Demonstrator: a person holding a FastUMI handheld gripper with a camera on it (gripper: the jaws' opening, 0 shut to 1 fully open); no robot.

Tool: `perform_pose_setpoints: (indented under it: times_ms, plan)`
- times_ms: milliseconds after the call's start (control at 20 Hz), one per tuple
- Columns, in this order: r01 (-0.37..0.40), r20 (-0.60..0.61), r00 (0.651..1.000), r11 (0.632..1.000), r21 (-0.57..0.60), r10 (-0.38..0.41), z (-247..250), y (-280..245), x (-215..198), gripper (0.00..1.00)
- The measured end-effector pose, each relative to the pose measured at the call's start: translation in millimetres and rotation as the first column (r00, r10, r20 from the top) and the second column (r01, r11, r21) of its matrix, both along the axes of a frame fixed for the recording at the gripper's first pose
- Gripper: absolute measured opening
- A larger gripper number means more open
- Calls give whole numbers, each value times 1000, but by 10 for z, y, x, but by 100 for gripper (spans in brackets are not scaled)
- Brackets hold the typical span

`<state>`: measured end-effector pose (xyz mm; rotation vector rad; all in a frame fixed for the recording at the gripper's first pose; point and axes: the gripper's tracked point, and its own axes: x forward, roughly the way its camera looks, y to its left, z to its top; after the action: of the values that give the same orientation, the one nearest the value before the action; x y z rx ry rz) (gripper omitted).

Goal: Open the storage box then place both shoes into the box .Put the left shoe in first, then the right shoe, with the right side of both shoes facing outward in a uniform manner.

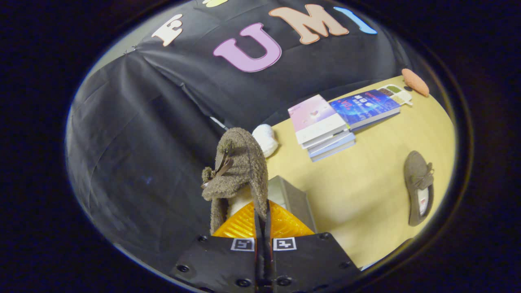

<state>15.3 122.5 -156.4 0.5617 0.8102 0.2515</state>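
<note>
**Shoe held aloft above the storage box**

The gripper point(262, 211) has its two orange fingers point(240, 226) drawn nearly together, pinching the edge of a brown fuzzy shoe point(238, 167). The shoe stands up from the fingertips, its toe end highest, and a small dark bow shows on its side. Its pale lining peeks out just above the fingers.

Taking the storage box point(291, 199) as the landmark: the grey box sits on the yellow table point(366, 191) just beyond and beside the held shoe, partly hidden behind the fingers, so whether it is open cannot be told. The second brown shoe point(419, 189) lies flat on the table well apart from the box, its opening showing a light insole. A white fluffy object point(265, 139) rests beyond the box, near the black cloth wall. A stack of books point(323, 128) lies farther off, with a blue book point(364, 108) next to the stack. An orange plush item point(415, 82) sits farthest away.
</note>
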Motion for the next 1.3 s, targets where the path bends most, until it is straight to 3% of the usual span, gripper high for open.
perform_pose_setpoints:
  times_ms: [400,1300]
  plan:
    - [-113,-101,989,994,-8,112,-507,656,-387,3]
    - [-114,-297,953,975,-192,52,-1559,874,-602,4]
